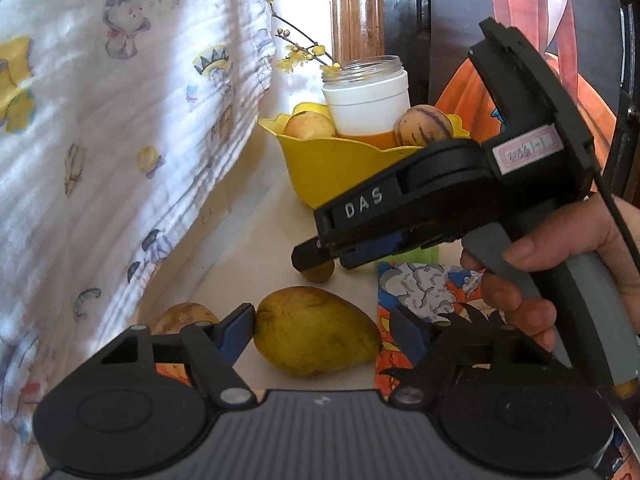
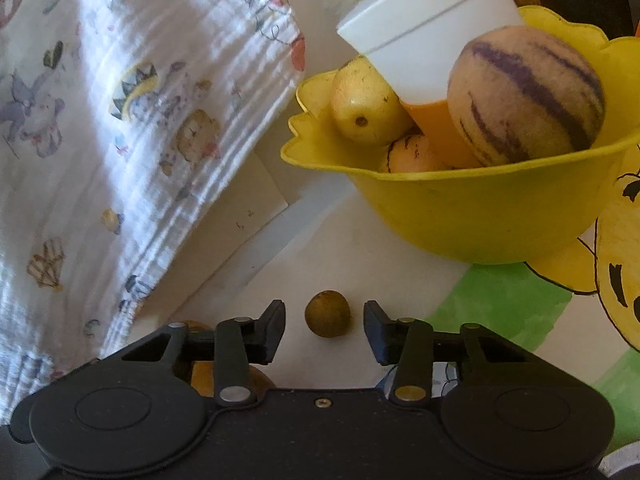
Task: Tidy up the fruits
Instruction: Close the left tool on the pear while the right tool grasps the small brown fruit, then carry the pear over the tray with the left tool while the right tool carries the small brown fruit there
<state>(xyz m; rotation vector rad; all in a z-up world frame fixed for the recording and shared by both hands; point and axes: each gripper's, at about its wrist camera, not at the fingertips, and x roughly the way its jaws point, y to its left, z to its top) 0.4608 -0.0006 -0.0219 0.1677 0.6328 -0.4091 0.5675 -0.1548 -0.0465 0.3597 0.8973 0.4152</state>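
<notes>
Both sets of fingers stand apart with fruit between them and nothing clamped: my left gripper (image 1: 324, 326) straddles the yellow-green pear (image 1: 316, 330), its left pad at the pear's tip and the right pad short of its side, while my right gripper (image 2: 324, 330) brackets the small brown fruit (image 2: 327, 313) with a gap on each side. I see the printed cloth (image 1: 120, 120) hanging along the left of the white table (image 1: 248, 248). Further back sits the yellow bowl (image 2: 480, 216), holding a white jar (image 2: 432, 40), a purple-striped fruit (image 2: 524, 96) and a pale yellow fruit (image 2: 362, 104). Another tan fruit (image 1: 180, 316) lies just left of the pear, partly behind my left finger.
</notes>
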